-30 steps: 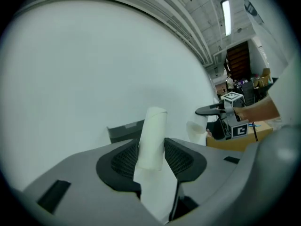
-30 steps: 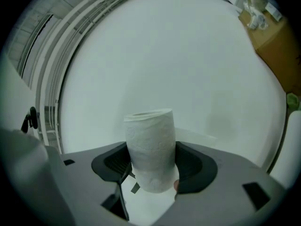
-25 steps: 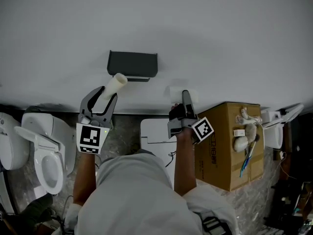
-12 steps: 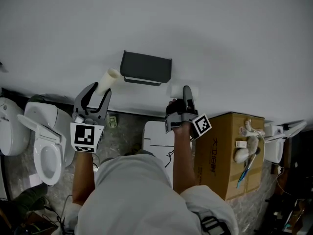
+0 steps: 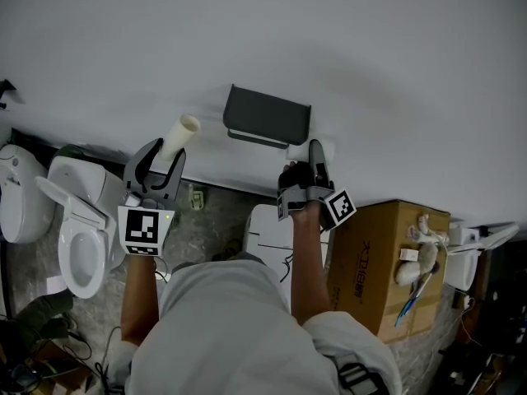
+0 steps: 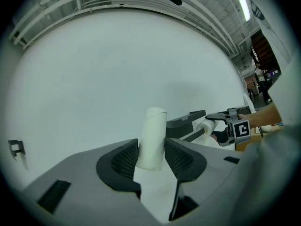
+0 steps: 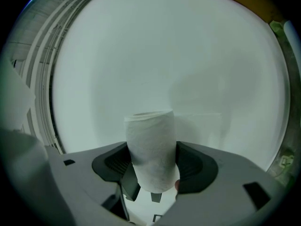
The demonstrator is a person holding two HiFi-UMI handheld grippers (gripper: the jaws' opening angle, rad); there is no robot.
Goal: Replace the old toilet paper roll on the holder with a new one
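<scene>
1. A dark holder [image 5: 268, 115] is fixed to the white wall [image 5: 370, 48]. On the floor below it stand a toilet with its seat raised [image 5: 72, 249] at the left, a second toilet [image 5: 15, 200] at the left edge of the head view, and a cardboard box [image 5: 370, 257] at the right with small items on top.
2. A white flat lid [image 5: 263, 225] lies between the person's forearms, which partly cover it.
3. The left gripper [image 5: 165, 159] is clamped on the empty cardboard tube [image 5: 179, 134]. In the left gripper view both pads press the tube's [image 6: 151, 138] lower part, and it sticks out past the jaws.
4. The right gripper [image 5: 309, 171] is closed on the new paper roll [image 5: 298, 151]. In the right gripper view its pads press the roll's [image 7: 151, 145] two sides.
5. The roll sits just under the holder's lower right corner. The tube is to the left of the holder and apart from it.
6. A second ago the tube's end was at the holder's lower left edge and the roll stood farther from the holder's right side.
7. Count: two grippers, one tube, one full roll, one holder, two toilets and one box.
</scene>
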